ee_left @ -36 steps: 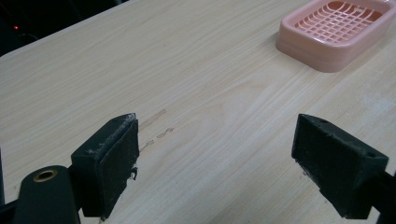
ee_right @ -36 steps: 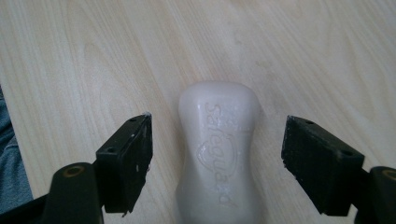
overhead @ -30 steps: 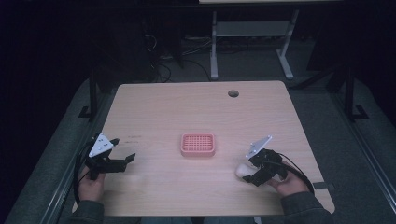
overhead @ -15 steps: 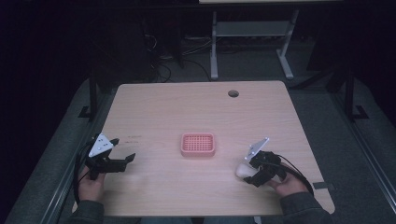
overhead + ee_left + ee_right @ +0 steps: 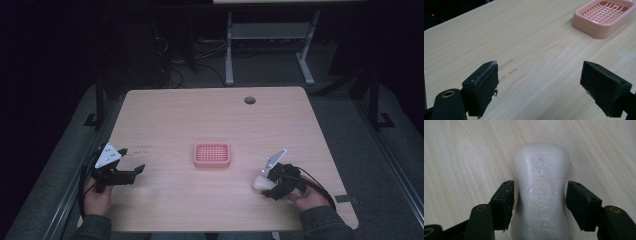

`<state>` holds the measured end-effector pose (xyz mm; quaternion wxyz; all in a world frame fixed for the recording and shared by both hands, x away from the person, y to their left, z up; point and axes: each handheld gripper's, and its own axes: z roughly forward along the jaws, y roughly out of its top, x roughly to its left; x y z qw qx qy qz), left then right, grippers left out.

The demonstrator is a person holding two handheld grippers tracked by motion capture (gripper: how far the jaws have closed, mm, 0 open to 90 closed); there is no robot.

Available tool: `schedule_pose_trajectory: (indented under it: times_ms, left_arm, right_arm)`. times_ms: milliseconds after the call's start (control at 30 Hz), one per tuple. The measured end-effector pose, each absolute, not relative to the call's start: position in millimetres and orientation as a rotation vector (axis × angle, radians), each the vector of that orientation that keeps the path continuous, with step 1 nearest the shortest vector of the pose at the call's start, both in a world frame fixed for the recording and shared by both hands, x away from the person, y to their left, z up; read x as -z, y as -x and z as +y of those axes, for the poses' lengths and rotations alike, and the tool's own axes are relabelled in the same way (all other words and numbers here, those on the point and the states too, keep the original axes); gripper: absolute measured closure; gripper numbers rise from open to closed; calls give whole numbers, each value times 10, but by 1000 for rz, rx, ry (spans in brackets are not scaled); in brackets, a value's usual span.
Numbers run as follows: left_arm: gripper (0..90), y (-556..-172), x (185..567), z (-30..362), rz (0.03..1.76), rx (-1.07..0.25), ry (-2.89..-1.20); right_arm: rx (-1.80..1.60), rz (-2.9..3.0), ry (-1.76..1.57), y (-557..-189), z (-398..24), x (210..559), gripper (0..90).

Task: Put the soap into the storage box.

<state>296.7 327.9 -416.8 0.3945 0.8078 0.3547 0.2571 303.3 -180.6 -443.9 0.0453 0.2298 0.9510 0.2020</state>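
The jaws of the right gripper (image 5: 540,203) are closed against the narrow waist of a white soap bar (image 5: 541,192), one pad pressed to each side. The bar, embossed with the word "Safeguard", is held just over the wooden table (image 5: 200,120), near its front right edge, where the right gripper (image 5: 270,184) is seen in the high view. The jaws of the left gripper (image 5: 540,87) are spread wide over bare wood, and nothing is held between them. At the table's middle a pink soap dish (image 5: 212,154) is seen, its grid empty.
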Motion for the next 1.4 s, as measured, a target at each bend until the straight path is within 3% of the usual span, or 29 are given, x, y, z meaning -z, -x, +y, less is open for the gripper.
schedule_pose_trajectory:
  times_ms: [400,1400]
  left_arm:
    - [145,-2967,4167,3284,901,-655,-2050]
    - [145,-2966,4165,3292,905,-656,-2034]
  right_arm:
    - [-627,2909,-700,-3033,-1814,4483,461]
    - [-649,2880,-649,-3012,-1849,4325,482]
